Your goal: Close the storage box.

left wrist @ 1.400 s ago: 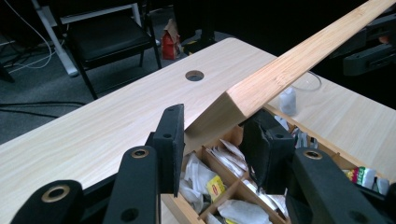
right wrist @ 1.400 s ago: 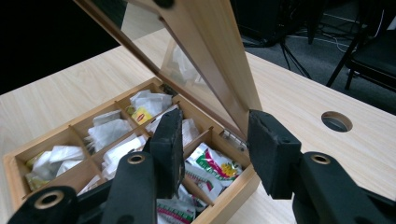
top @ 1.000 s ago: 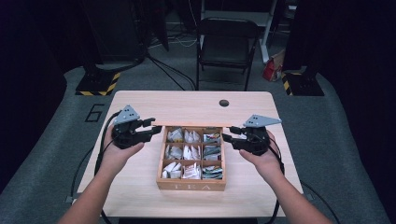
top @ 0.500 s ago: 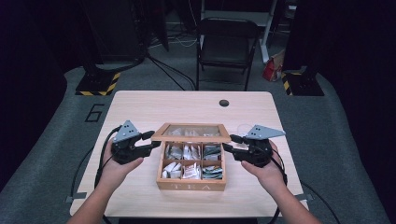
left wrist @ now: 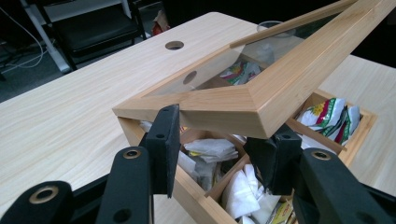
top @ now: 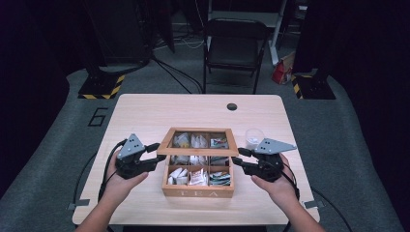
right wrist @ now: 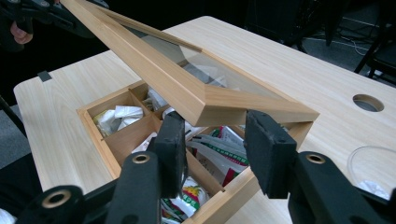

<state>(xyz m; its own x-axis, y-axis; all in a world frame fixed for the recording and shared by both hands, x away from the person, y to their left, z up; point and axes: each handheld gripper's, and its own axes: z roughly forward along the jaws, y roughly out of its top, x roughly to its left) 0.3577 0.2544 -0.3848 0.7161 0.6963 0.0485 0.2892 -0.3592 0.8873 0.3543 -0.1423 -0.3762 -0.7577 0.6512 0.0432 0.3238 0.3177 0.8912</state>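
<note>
Centrally on the pale wooden counter (top: 145,116) sits a light-wood tea box (top: 198,186), its front face stamped with the word TEA. Inside, thin wooden dividers split it into small compartments, and each visible one is stuffed with tea sachets (right wrist: 116,116), some plain white, others printed in green, red and yellow. Its lid (top: 198,141), a mitred wooden frame around a clear pane, is lifted at the near edge and slopes up over the box, so the sachets show through the pane.

At the lid's left corner is the left hand-held gripper (top: 153,155); in its own view the two black jaws stand parted, one on either side of that corner, just beneath the frame, and whether they touch the wood cannot be told. At the opposite corner the right hand-held gripper (top: 238,158) matches it: its jaws also stand parted below the frame edge, not clenched on anything.

Just beyond the right hand-held gripper a clear plastic cup (top: 254,137) stands on the counter. Behind the counter a black chair (top: 234,46) stands on the grey floor.
</note>
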